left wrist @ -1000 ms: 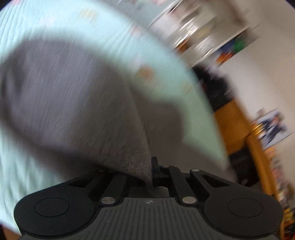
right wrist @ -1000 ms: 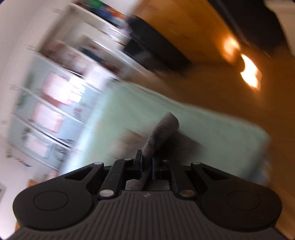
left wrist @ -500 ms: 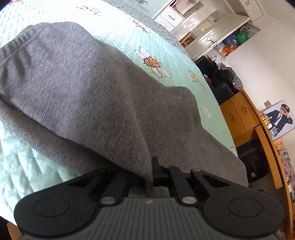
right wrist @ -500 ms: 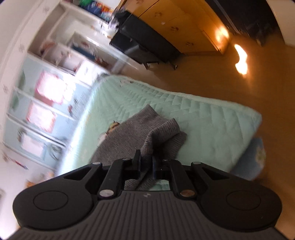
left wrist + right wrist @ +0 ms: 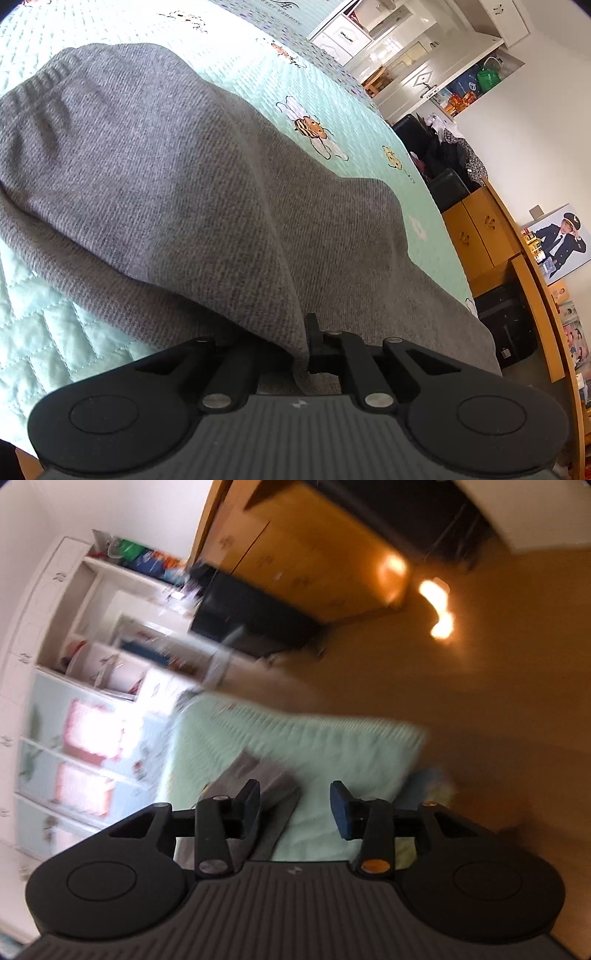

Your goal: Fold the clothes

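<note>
Left wrist view: one line of printed lettering at the far top edge of the mint quilted bedspread (image 5: 110,302), small and warped by the lens. The second word looks like "WEDDING"; the first word cannot be made out with confidence. A flourish-like mark sits just above that line, not legible as letters.

Small pale emblem on the ribbed grey housing of the left tool (image 5: 309,341), a mark rather than text. The same kind of emblem sits on the housing of the right tool (image 5: 294,805).

Right wrist view: heavy motion blur. Nothing readable on the shelves, drawers or floor.
</note>
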`<control>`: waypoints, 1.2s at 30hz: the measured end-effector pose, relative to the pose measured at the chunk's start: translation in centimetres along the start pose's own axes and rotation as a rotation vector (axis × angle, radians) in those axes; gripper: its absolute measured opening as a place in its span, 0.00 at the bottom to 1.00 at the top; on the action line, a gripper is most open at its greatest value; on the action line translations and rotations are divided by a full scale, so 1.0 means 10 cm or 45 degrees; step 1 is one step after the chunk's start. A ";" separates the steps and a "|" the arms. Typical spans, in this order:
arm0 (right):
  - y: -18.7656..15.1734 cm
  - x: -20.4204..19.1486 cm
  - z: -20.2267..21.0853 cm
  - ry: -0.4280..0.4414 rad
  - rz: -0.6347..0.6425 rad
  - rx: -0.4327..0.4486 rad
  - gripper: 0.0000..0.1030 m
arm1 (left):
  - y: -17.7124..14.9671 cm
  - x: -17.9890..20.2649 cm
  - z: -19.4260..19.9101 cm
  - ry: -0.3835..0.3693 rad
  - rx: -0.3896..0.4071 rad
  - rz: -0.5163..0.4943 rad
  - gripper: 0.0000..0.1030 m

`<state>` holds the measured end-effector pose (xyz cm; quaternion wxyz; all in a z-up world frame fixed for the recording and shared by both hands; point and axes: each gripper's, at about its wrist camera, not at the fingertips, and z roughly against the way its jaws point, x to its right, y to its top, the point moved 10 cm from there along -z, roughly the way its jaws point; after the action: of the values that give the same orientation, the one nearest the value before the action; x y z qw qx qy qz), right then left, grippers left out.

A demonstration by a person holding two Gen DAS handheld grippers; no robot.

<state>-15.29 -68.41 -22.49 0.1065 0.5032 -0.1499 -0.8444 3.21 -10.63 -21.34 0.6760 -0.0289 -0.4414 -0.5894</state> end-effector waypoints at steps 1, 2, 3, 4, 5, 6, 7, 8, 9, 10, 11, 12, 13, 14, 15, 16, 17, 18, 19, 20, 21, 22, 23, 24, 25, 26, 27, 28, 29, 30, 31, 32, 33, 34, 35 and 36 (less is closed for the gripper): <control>0.03 -0.10 0.02 0.020 0.040 0.029 0.45 | -0.01 -0.01 0.01 0.004 -0.002 -0.004 0.07; 0.04 -0.24 0.02 0.061 0.080 0.042 0.45 | -0.01 -0.01 0.02 0.007 -0.004 -0.008 0.07; 0.03 -0.40 0.02 0.112 0.120 0.042 0.46 | -0.01 -0.01 0.02 0.012 -0.005 -0.013 0.07; 0.02 -0.55 0.00 0.164 0.152 0.037 0.50 | -0.01 -0.01 0.03 0.018 -0.006 -0.016 0.07; -0.02 -0.66 -0.04 0.216 0.163 0.015 0.54 | -0.02 0.00 0.03 0.024 -0.008 -0.018 0.07; -0.06 -0.72 -0.10 0.255 0.155 -0.014 0.63 | -0.02 0.01 0.04 0.030 -0.010 -0.027 0.07; -0.10 -0.70 -0.17 0.258 0.128 -0.046 0.67 | -0.02 0.03 0.05 0.037 -0.012 -0.037 0.07; -0.14 -0.58 -0.28 0.216 0.091 -0.078 0.69 | -0.02 0.03 0.05 0.041 -0.013 -0.042 0.07; -0.19 -0.47 -0.38 0.174 0.055 -0.111 0.69 | -0.02 0.04 0.06 0.043 -0.016 -0.046 0.07; -0.22 -0.37 -0.46 0.151 0.025 -0.128 0.58 | -0.03 0.05 0.06 0.047 -0.020 -0.053 0.08; -0.24 -0.31 -0.47 0.159 0.018 -0.111 0.55 | -0.03 0.05 0.07 0.052 -0.024 -0.060 0.08; -0.22 -0.31 -0.46 0.151 0.029 -0.094 0.51 | -0.04 0.06 0.08 0.057 -0.029 -0.068 0.08; -0.21 -0.32 -0.44 0.132 0.052 -0.076 0.50 | -0.05 0.06 0.10 0.061 -0.036 -0.078 0.09; -0.19 -0.37 -0.41 0.082 0.101 -0.051 0.51 | -0.06 0.08 0.12 0.065 -0.041 -0.089 0.09; -0.18 -0.45 -0.36 0.036 0.156 -0.021 0.53 | -0.07 0.09 0.14 0.069 -0.046 -0.099 0.10; -0.16 -0.56 -0.31 0.026 0.208 0.009 0.56 | -0.08 0.11 0.16 0.070 -0.049 -0.111 0.11; -0.15 -0.69 -0.27 0.030 0.259 0.039 0.57 | -0.10 0.12 0.18 0.071 -0.053 -0.123 0.12; -0.16 -0.87 -0.23 0.067 0.314 0.066 0.58 | -0.11 0.13 0.19 0.072 -0.054 -0.132 0.12; -0.20 -1.06 -0.17 0.111 0.371 0.087 0.62 | -0.13 0.14 0.21 0.073 -0.056 -0.140 0.13; -0.28 -1.24 -0.13 0.165 0.416 0.092 0.65 | -0.14 0.13 0.23 0.073 -0.057 -0.142 0.14; -0.38 -1.39 -0.12 0.234 0.433 0.070 0.70 | -0.15 0.13 0.25 0.073 -0.059 -0.144 0.14; -0.50 -1.52 -0.14 0.316 0.422 0.025 0.73 | -0.16 0.13 0.27 0.073 -0.060 -0.145 0.14; -0.63 -1.62 -0.18 0.392 0.400 -0.031 0.74 | -0.17 0.13 0.29 0.074 -0.062 -0.148 0.15; -0.77 -1.66 -0.26 0.443 0.360 -0.108 0.76 | -0.17 0.13 0.32 0.082 -0.060 -0.158 0.15; -0.92 -1.65 -0.36 0.453 0.330 -0.186 0.78 | -0.17 0.14 0.34 0.091 -0.059 -0.174 0.16; -1.04 -1.57 -0.47 0.416 0.313 -0.248 0.78 | -0.16 0.15 0.37 0.102 -0.055 -0.191 0.17; -1.14 -1.44 -0.58 0.338 0.302 -0.285 0.77 | -0.15 0.16 0.39 0.114 -0.050 -0.209 0.17; -1.24 -1.31 -0.69 0.261 0.290 -0.322 0.67 | -0.14 0.17 0.42 0.131 -0.045 -0.226 0.20; -1.30 -1.23 -0.75 0.210 0.280 -0.337 0.66 | -0.13 0.17 0.45 0.148 -0.040 -0.243 0.24; -1.31 -1.27 -0.72 0.204 0.287 -0.314 0.68 | -0.12 0.16 0.48 0.170 -0.031 -0.258 0.26; -1.32 -1.35 -0.70 0.180 0.324 -0.314 0.70 | -0.10 0.15 0.51 0.191 -0.023 -0.272 0.30; -1.34 -1.45 -0.68 0.159 0.369 -0.313 0.71 | -0.09 0.14 0.54 0.212 -0.015 -0.286 0.35; -1.37 -1.59 -0.64 0.158 0.430 -0.312 0.73 | -0.08 0.13 0.56 0.229 -0.009 -0.298 0.37; -1.41 -1.76 -0.58 0.193 0.495 -0.304 0.73 | -0.08 0.12 0.58 0.247 -0.002 -0.311 0.41; -1.46 -1.93 -0.51 0.239 0.564 -0.293 0.73 | -0.07 0.10 0.60 0.265 0.004 -0.323 0.43; -1.52 -2.10 -0.44 0.285 0.633 -0.281 0.74 | -0.06 0.09 0.62 0.282 0.010 -0.335 0.45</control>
<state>-1.92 -47.93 -12.78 0.3799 0.5264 -0.1632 -0.7429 -0.87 -8.04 -17.33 0.6377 0.0969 -0.3665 -0.6706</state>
